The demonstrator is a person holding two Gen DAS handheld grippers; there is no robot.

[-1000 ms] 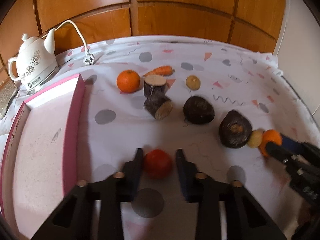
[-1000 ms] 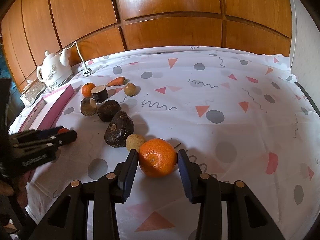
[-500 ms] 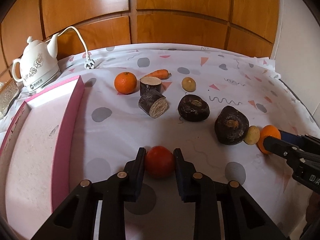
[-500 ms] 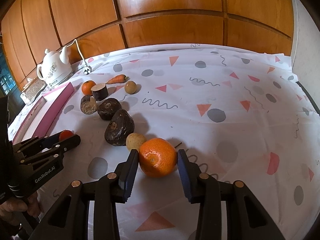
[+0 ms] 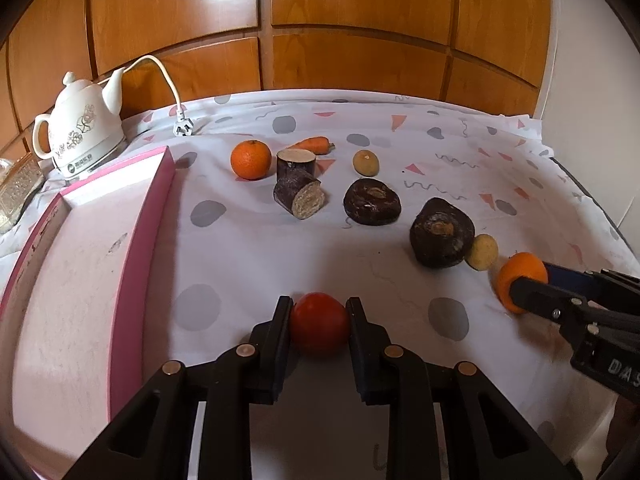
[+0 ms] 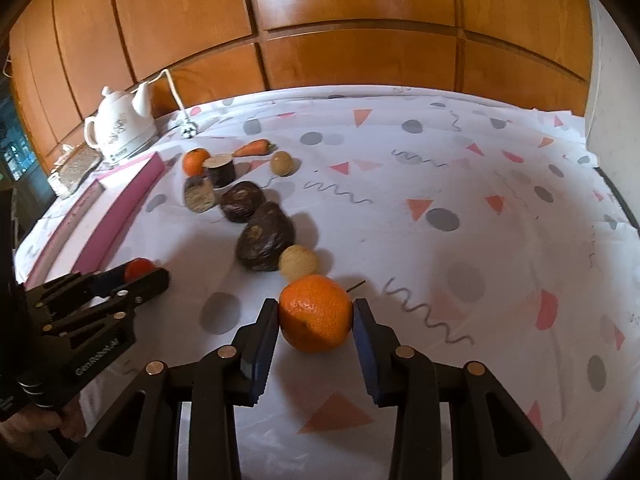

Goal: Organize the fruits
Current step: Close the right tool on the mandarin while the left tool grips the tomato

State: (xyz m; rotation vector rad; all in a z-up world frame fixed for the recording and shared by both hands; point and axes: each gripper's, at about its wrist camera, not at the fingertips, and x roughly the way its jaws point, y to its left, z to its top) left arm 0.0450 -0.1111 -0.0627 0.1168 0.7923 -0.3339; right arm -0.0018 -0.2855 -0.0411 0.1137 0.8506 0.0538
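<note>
Left wrist view, nearest first: the left gripper (image 5: 319,312) has closed onto the red tomato (image 5: 319,323) near the table's front edge, beside the pink tray (image 5: 144,240). The right gripper (image 6: 315,314) has just been closing and now pinches the orange (image 6: 315,312) (both picks look secured). Farther back, another orange (image 5: 251,159) waits, untouched.

The left gripper (image 5: 319,308) is clamped on a tomato (image 5: 319,323). The right gripper (image 6: 315,308) has just been closing, pads touching an orange (image 6: 315,312).
</note>
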